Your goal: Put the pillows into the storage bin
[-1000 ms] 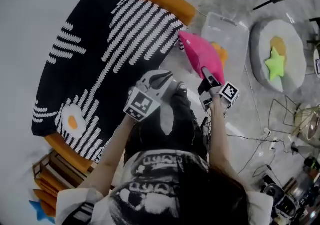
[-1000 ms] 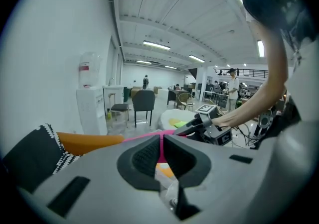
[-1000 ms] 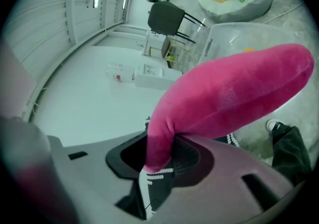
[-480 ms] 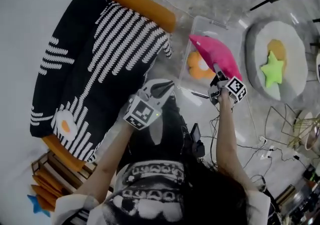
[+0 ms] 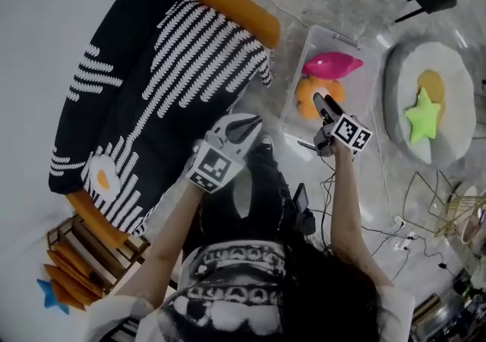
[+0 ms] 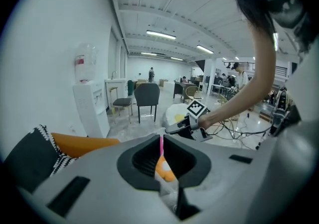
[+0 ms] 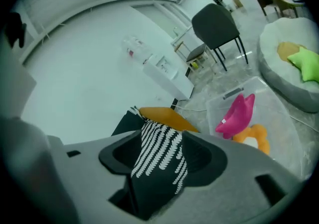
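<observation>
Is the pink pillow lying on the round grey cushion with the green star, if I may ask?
No, the pink pillow lies inside the clear storage bin, next to the orange pillow.

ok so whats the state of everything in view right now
storage bin: open top, no lid on
orange pillow: inside storage bin, underneath
pink pillow: inside, lying on orange pillow, not gripped
star pillow: outside, on grey cushion
right gripper: jaws just opened, nothing between
left gripper: shut, empty

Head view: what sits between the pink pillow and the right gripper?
The orange pillow, in the bin against the pink pillow; the head view shows it. The right gripper has just been opening, holding nothing.
</observation>
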`<state>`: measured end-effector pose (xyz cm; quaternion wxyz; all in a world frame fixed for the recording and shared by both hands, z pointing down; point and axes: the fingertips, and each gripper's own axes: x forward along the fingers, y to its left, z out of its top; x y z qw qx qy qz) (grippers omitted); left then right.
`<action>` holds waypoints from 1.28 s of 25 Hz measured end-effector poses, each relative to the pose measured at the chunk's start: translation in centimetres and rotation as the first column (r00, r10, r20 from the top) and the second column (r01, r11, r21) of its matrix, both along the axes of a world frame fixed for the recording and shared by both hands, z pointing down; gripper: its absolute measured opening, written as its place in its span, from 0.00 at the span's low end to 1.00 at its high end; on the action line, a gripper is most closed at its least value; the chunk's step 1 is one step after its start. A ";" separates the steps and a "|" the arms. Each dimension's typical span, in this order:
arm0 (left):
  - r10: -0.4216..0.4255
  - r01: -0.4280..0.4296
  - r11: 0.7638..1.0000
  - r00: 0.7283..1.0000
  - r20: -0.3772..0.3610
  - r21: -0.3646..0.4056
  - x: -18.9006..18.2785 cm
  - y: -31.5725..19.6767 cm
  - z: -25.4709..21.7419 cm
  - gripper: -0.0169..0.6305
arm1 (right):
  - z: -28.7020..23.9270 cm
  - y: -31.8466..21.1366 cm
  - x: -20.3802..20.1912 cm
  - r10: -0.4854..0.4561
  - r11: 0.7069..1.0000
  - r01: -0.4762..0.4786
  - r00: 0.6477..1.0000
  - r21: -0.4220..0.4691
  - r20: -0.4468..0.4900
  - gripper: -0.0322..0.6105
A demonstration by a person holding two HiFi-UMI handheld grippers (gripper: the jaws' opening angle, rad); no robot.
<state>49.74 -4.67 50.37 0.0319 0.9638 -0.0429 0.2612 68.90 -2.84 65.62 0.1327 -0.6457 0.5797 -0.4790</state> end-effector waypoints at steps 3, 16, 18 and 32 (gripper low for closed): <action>-0.064 0.064 0.998 0.998 -0.010 0.005 -1.9 -1.1 -0.4 0.05 | -0.8 -2.1 -2.9 -0.108 0.994 0.108 0.993 -0.005 -0.037 0.42; -0.447 0.452 0.891 0.890 -0.091 0.033 -24.5 -3.7 -3.2 0.05 | -8.3 -10.7 -31.0 -0.561 0.815 0.574 0.816 0.083 -0.140 0.39; -0.502 0.506 0.862 0.860 -0.089 0.030 -30.0 -3.0 -3.1 0.05 | -8.9 -10.5 -36.9 -0.615 0.774 0.629 0.775 0.080 -0.147 0.39; -0.832 0.835 0.550 0.551 -0.068 0.027 -69.0 5.1 -2.3 0.05 | -9.6 -5.6 -79.9 -0.892 0.427 0.898 0.438 0.107 -0.116 0.39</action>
